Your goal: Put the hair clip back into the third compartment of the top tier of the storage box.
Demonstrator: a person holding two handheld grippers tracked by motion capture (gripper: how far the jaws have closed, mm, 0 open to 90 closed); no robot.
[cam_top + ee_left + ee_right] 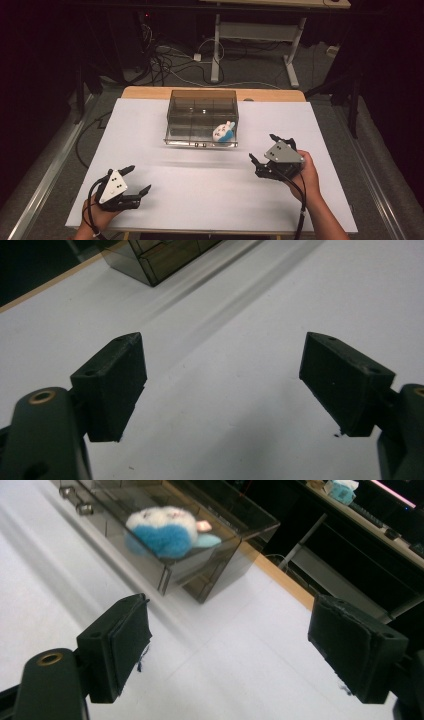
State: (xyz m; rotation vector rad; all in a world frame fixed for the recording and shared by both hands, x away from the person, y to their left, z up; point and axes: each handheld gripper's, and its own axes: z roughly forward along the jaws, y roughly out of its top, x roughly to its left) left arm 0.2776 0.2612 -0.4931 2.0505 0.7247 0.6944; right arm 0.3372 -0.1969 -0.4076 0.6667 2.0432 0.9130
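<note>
Both tongs stand wide open and empty over the white worktop (200,195): the left tongs (137,181) hover near the front edge, well apart from everything, while the right tongs (263,148) hang near the smoky transparent plastic drawer box (202,107). The small blue-and-white plush toy (223,131) lies in the pulled-out drawer (165,567), at its right front corner. From where I stand the risk is the light box: reaching in for the toy, a jaw could catch the thin drawer wall and shove or tip the whole case, since the left tongs are too far off to brace it. The soft plush may also slip from a shallow pinch
</note>
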